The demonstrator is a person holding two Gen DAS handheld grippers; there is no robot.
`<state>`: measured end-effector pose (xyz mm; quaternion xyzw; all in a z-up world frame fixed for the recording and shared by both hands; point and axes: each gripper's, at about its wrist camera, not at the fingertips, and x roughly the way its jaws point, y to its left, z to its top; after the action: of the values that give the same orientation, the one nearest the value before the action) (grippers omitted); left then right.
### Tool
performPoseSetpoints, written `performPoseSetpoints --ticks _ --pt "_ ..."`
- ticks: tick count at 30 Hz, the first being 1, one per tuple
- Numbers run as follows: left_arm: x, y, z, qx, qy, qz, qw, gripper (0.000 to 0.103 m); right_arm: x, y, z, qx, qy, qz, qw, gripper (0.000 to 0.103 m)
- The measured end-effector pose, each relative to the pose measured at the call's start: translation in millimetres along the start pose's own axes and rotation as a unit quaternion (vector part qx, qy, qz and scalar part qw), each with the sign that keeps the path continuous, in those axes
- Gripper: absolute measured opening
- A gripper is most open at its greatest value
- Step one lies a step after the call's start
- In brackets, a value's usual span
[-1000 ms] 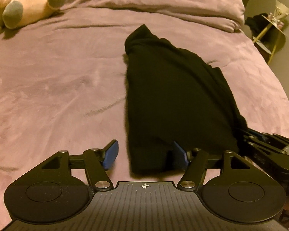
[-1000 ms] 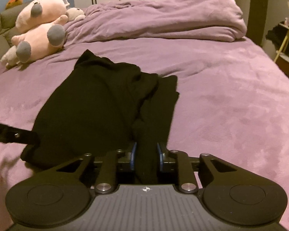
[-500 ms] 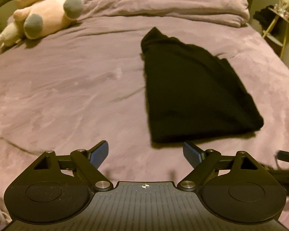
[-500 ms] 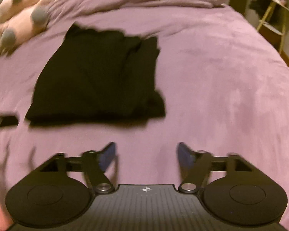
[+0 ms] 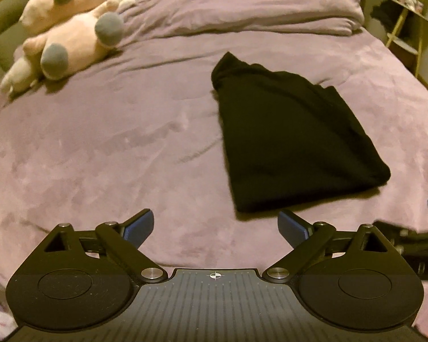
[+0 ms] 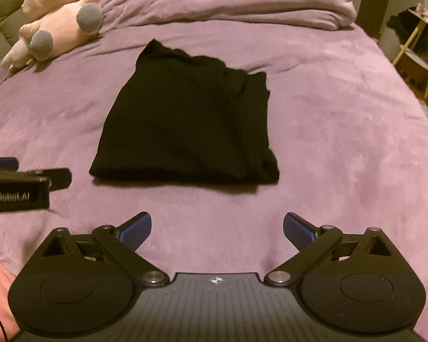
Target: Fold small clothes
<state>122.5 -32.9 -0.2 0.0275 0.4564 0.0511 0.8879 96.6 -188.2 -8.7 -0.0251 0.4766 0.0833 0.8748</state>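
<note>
A black garment (image 5: 291, 139) lies folded flat on the purple bed (image 5: 114, 148); it also shows in the right wrist view (image 6: 188, 122). My left gripper (image 5: 215, 228) is open and empty, held back from the garment's near edge. My right gripper (image 6: 216, 228) is open and empty, also short of the near edge. The left gripper's body (image 6: 17, 188) shows at the left of the right wrist view. Part of the right gripper (image 5: 413, 245) shows at the right edge of the left wrist view.
Pink plush toys (image 5: 68, 31) lie at the back left, also in the right wrist view (image 6: 57, 17). A bunched purple duvet (image 5: 242, 5) runs along the back. A small side table (image 6: 419, 45) stands off the bed's right.
My right gripper let go of the garment's corner and opened. Both grippers pulled back from the garment, which now lies flat and folded. The left gripper opened wider.
</note>
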Motion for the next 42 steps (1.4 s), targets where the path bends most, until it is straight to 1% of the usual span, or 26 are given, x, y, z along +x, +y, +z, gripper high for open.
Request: performPoseSetpoints --ticks 2,5,8,16,21,42 --pt "0 -3 1 0.004 0.003 0.002 1.0 0.097 0 1 5 0.007 0.005 -0.013 1.0 0.099" --pt "1 -5 0 -0.002 0.014 -0.014 0.9998 0.097 0 0 11 0.02 0.015 -0.016 1.0 0.099" --pt "3 -5 0 -0.007 0.027 -0.026 0.9993 0.097 -4 3 13 0.017 0.016 -0.02 1.0 0.099" --pt "3 -9 0 -0.001 0.031 -0.024 0.9992 0.097 -7 4 14 0.019 0.018 -0.021 0.999 0.099" --pt "2 -10 -1 0.002 0.034 -0.024 0.9991 0.097 -6 4 13 0.023 0.023 -0.029 0.999 0.099" --pt "6 -16 -4 0.016 0.042 -0.017 0.9988 0.097 -3 1 10 0.035 0.032 -0.027 0.999 0.099"
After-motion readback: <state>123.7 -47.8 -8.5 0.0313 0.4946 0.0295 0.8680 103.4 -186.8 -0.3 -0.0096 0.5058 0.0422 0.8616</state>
